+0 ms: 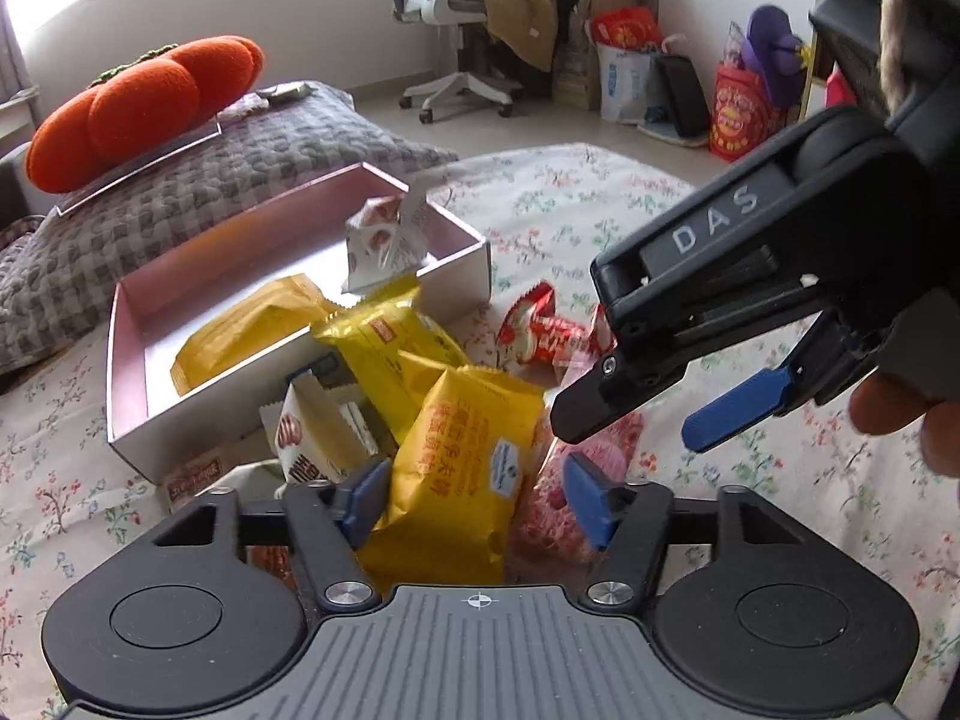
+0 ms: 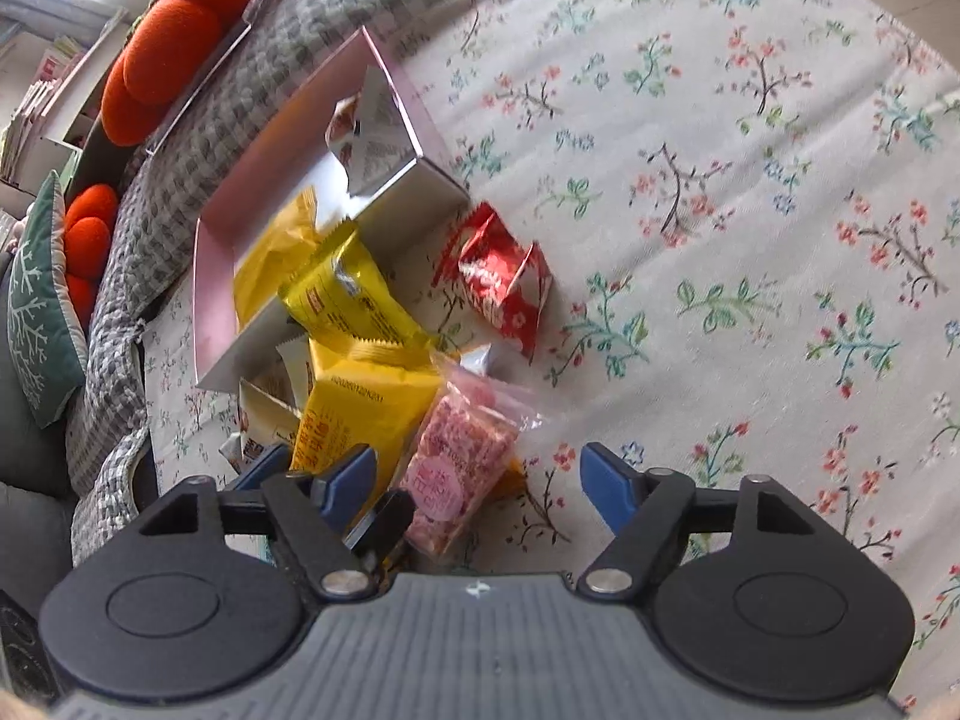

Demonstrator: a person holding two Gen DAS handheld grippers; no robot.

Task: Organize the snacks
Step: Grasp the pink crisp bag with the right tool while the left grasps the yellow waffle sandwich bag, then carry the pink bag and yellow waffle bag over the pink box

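Note:
A pink-rimmed white box (image 1: 456, 267) (image 2: 384, 204) lies on the floral bedsheet with a yellow packet (image 1: 240, 330) and a white-and-red packet (image 1: 378, 246) inside. In front of it is a heap of snacks. My left gripper (image 1: 474, 498) straddles a yellow packet (image 1: 462, 450) (image 2: 366, 414): its left pad (image 1: 366, 495) meets the edge and the right pad stands slightly apart, so it is open. My right gripper (image 2: 477, 483) (image 1: 630, 429) hangs open around a pink packet (image 2: 456, 468) (image 1: 570, 480), touching nothing. A red packet (image 1: 540, 330) (image 2: 504, 282) lies beside the box.
Another yellow packet (image 1: 390, 348) leans on the box's front wall, with a white packet (image 1: 312, 432) beside it. An orange pumpkin cushion (image 1: 144, 108) and a grey quilted blanket (image 1: 210, 180) lie behind the box. An office chair (image 1: 450, 12) and bags (image 1: 738, 108) stand on the floor beyond.

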